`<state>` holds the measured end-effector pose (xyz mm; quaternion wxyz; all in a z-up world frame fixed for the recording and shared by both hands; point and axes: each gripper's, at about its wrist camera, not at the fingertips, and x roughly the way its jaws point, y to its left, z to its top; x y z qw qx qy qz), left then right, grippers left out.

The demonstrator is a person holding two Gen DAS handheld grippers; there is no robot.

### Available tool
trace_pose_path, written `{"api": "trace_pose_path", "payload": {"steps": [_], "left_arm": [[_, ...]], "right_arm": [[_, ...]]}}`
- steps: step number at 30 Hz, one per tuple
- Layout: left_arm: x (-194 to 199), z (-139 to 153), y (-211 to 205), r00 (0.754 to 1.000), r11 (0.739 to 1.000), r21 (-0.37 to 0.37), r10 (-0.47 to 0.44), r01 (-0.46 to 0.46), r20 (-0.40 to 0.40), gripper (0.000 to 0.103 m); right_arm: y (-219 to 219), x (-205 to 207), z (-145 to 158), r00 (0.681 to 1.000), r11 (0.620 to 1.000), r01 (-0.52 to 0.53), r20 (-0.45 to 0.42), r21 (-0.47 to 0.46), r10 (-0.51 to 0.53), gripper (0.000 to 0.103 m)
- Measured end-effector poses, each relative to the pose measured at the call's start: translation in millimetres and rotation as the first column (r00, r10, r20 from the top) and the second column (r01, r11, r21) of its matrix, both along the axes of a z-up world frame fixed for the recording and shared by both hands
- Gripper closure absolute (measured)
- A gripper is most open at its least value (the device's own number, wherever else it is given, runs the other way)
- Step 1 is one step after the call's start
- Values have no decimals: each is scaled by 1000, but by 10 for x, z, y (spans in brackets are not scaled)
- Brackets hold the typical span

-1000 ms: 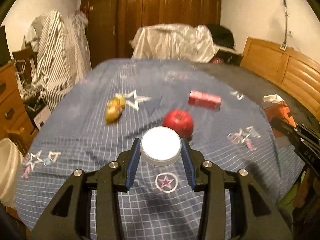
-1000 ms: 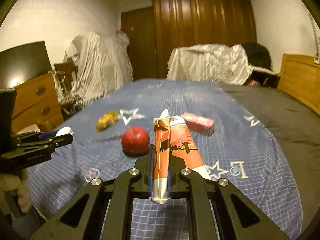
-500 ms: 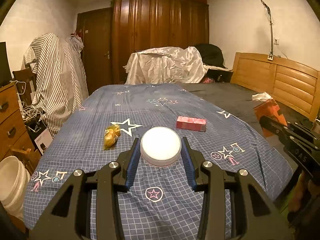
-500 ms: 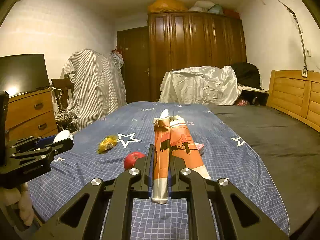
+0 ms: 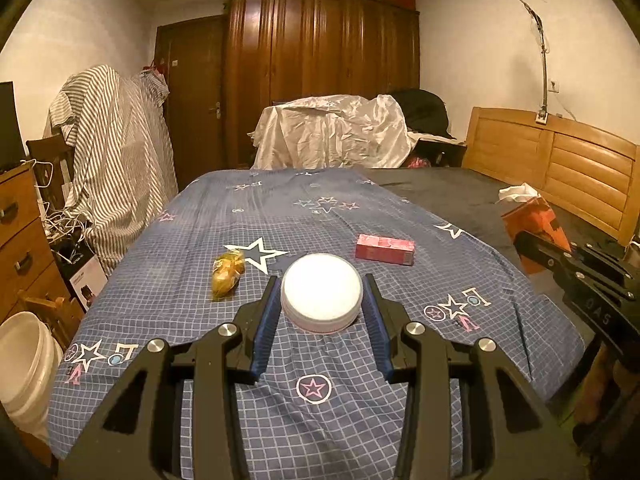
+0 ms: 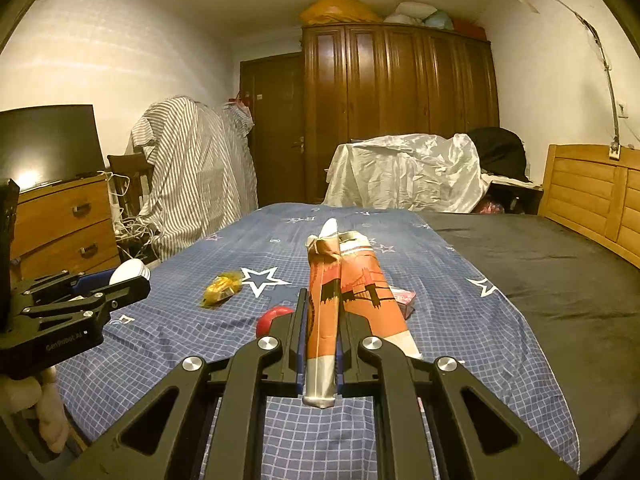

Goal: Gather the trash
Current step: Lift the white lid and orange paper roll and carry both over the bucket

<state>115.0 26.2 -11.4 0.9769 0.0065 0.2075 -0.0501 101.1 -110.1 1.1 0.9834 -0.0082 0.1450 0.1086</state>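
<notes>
My left gripper [image 5: 321,298] is shut on a round white container [image 5: 321,294] and holds it above the near end of the bed. My right gripper [image 6: 320,312] is shut on an orange snack bag [image 6: 352,292], held above the bed; this bag also shows in the left wrist view [image 5: 534,220]. On the blue checked bedspread lie a yellow wrapper [image 5: 228,274], a pink box [image 5: 385,249] and a red apple [image 6: 272,318], the apple partly hidden behind my right fingers. The left gripper shows at the left of the right wrist view [image 6: 120,280].
A white bucket [image 5: 22,364] stands on the floor left of the bed. A wooden dresser [image 6: 64,220] and a striped covered chair [image 5: 116,160] are at the left. A wooden headboard [image 5: 560,168] is at the right, a wardrobe [image 5: 320,72] at the back.
Both grippers have risen and tilted up with their loads still held. The apple is now hidden behind the white container in the left view.
</notes>
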Motion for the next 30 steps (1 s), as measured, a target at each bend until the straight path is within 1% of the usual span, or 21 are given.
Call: {"api": "trace_pose_path", "payload": {"steps": [3, 8, 12, 17, 20, 25, 30], "left_arm": [[-12, 16, 93, 1000, 1000, -3, 15, -15, 1, 64], [-30, 114, 408, 997, 997, -9, 83, -83, 3, 64], [-63, 174, 732, 989, 989, -12, 148, -148, -2, 64], [-146, 249, 1257, 970, 969, -23, 244, -245, -5, 64], [-237, 288, 1608, 951, 950, -33, 309, -309, -7, 64], [-415, 356, 2140, 916, 915, -40, 401, -401, -9, 64], [-600, 407, 2680, 875, 873, -48, 484, -485, -28, 64]], "right_arm": [[63, 50, 56, 1000, 1000, -29, 5, -6, 29, 92], [377, 204, 195, 992, 992, -123, 14, -25, 123, 92], [755, 392, 296, 977, 977, -212, 4, -23, 212, 92], [1323, 572, 414, 948, 948, -317, -20, -22, 317, 92], [1727, 657, 488, 924, 924, -382, -38, -20, 381, 92], [2507, 713, 577, 866, 868, -496, -71, -10, 494, 92], [3402, 763, 681, 790, 795, -607, -116, -6, 603, 92]]}}
